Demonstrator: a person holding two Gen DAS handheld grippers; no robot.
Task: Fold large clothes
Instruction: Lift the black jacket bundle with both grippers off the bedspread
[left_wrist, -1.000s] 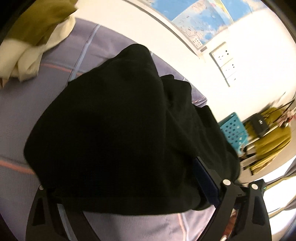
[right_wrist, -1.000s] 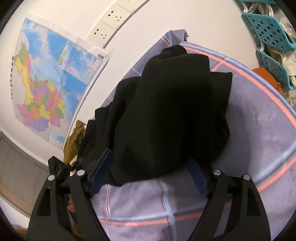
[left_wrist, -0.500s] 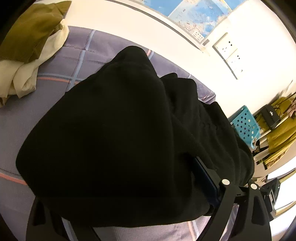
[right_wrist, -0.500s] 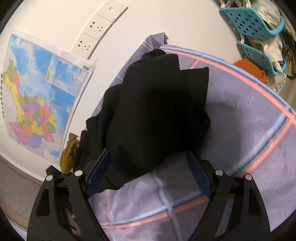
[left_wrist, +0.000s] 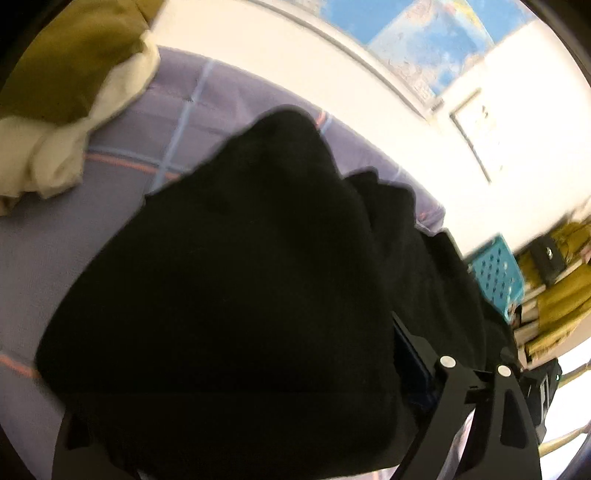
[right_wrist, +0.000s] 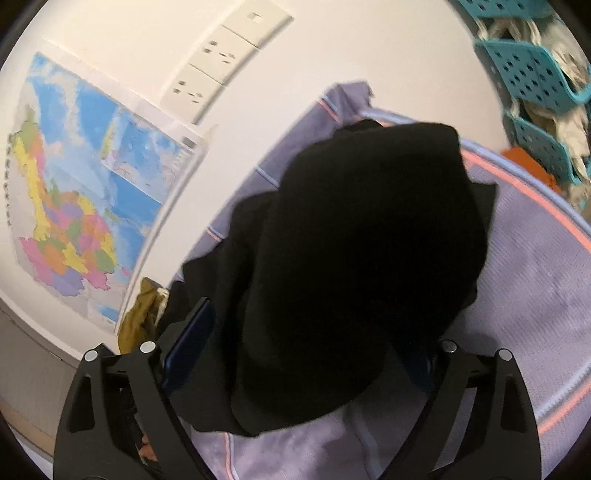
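Observation:
A large black garment (left_wrist: 236, 288) lies bunched on a purple checked bedsheet (left_wrist: 44, 243). In the left wrist view it drapes over my left gripper (left_wrist: 236, 398); the jaws stand wide apart, the left finger hidden under cloth, the right finger (left_wrist: 417, 354) showing beside it. In the right wrist view the same black garment (right_wrist: 354, 266) lies between the fingers of my right gripper (right_wrist: 306, 354), which stand wide apart on either side of the cloth. The fingertips are partly covered.
An olive and cream pile of clothes (left_wrist: 55, 110) lies at the sheet's far left. Teal baskets (right_wrist: 532, 74) with laundry hang at the right. A wall map (right_wrist: 81, 192) and sockets (right_wrist: 221, 55) are on the white wall behind the sheet (right_wrist: 535, 258).
Both grippers have shifted a little under the black garment, and the views are blurred with motion. The cloth bulges higher toward the right camera. The jaws stay wide.

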